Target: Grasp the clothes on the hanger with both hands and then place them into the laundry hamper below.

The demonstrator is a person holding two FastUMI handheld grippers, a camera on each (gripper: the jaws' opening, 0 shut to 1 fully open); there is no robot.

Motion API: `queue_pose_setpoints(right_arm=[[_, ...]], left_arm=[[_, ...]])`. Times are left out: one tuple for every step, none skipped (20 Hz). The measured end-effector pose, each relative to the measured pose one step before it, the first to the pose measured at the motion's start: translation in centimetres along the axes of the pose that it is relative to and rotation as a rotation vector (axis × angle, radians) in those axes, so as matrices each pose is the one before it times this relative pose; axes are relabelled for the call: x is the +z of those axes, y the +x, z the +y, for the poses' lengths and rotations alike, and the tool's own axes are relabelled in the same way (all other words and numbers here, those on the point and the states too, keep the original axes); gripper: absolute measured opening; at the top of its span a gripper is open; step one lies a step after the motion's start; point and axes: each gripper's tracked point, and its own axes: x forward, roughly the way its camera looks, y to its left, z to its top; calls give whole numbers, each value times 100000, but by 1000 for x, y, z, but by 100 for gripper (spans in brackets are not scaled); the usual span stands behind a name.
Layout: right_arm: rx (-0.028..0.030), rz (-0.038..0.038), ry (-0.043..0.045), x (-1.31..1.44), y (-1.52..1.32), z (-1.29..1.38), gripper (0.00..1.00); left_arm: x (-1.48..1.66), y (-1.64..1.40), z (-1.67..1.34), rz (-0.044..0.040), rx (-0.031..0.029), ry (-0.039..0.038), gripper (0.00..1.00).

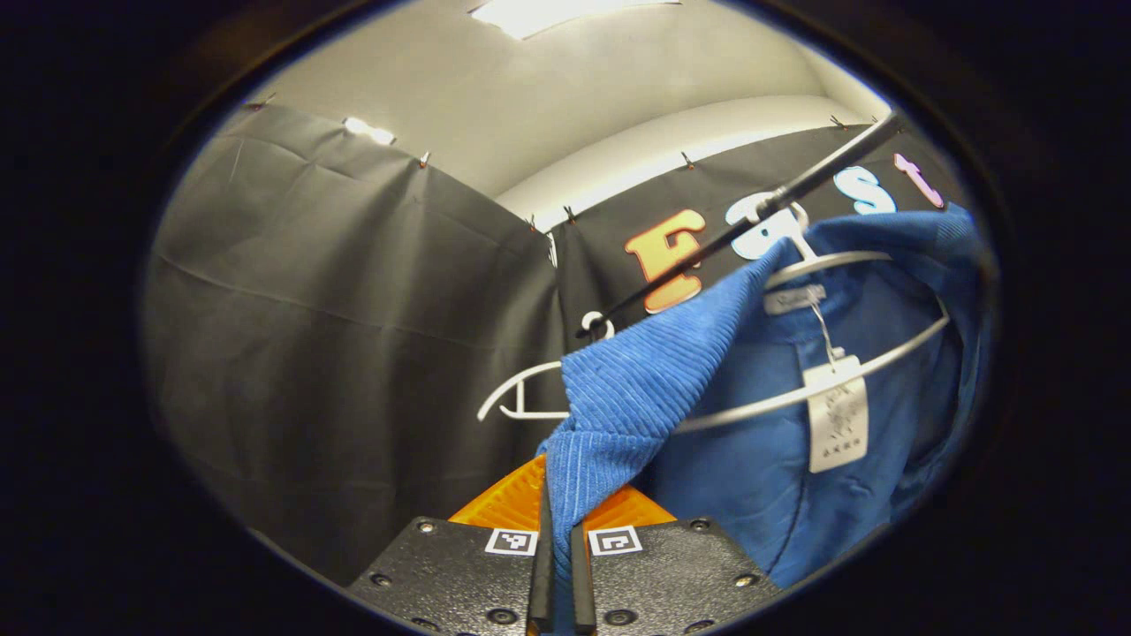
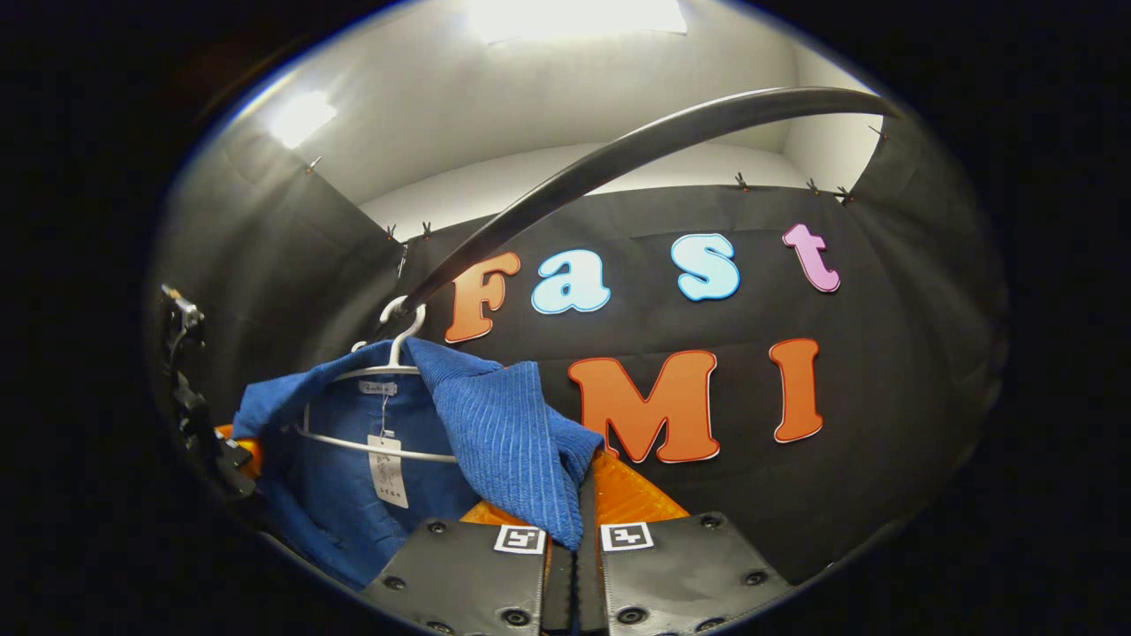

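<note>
In the left gripper view, the left tongs (image 1: 558, 565) were seen closed on a fold of the blue ribbed garment (image 1: 636, 389), whose cloth was pinched between the two fingers. The garment was hung on a white hanger (image 1: 848, 380), and the hanger's hook was placed over a dark rail (image 1: 795, 190). A paper tag (image 1: 837, 413) was seen hanging inside the collar. A second white hanger (image 1: 521, 396) was seen farther along the rail, with nothing on it. In the right gripper view, the right tongs (image 2: 573, 565) were likewise closed on the other shoulder of the same garment (image 2: 512, 433), which was draped down from its hanger (image 2: 389, 371) under the rail (image 2: 618, 150).
</note>
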Motion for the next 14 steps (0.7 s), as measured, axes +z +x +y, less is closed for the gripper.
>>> queue_pose_setpoints(right_arm=[[-1045, -585, -495, 74, 77, -180, 10], [-600, 9, 437, -129, 201, -171, 9], [-259, 97, 1493, -177, 76, -123, 10], [-255, 114, 1820, -74, 204, -80, 10], [-138, 112, 1799, -205, 240, -111, 10], [-153, 50, 1531, -185, 340, -221, 10], [144, 393, 1179, -263, 253, 113, 10], [279, 644, 885, -203, -56, 144, 10], [186, 371, 534, -67, 115, 79, 10], [-117, 149, 190, 88, 73, -46, 10], [-213, -49, -130, 43, 55, -68, 10], [-527, -125, -341, 134, -21, 26, 10], [-190, -6, -367, 175, -120, 13, 10], [10, -138, -522, 193, -79, -32, 9]], left_arm=[[1544, 720, 1035, -2286, 1254, 769, 10], [852, 1339, 747, -996, 328, 819, 10], [946, 1379, 459, -717, -1085, 749, 8], [747, 1403, 475, -1065, -1974, -119, 7], [484, 1583, 583, -786, -1825, -841, 7], [-121, 1746, 370, 202, -2053, -130, 7], [-152, 1533, 147, 34, -2744, -277, 7], [-397, 1274, -118, 323, -3384, -1331, 7], [-599, 764, -284, 789, -3887, -3158, 7], [-746, 695, -436, 785, -4289, -5376, 7], [-1052, 791, -423, 1665, -4482, -6826, 7], [-1517, 215, -668, 3069, -5375, -7871, 6], [-2068, 412, -267, 3617, -3429, -7208, 6], [-1927, 240, 183, 3683, -985, -5112, 7]])
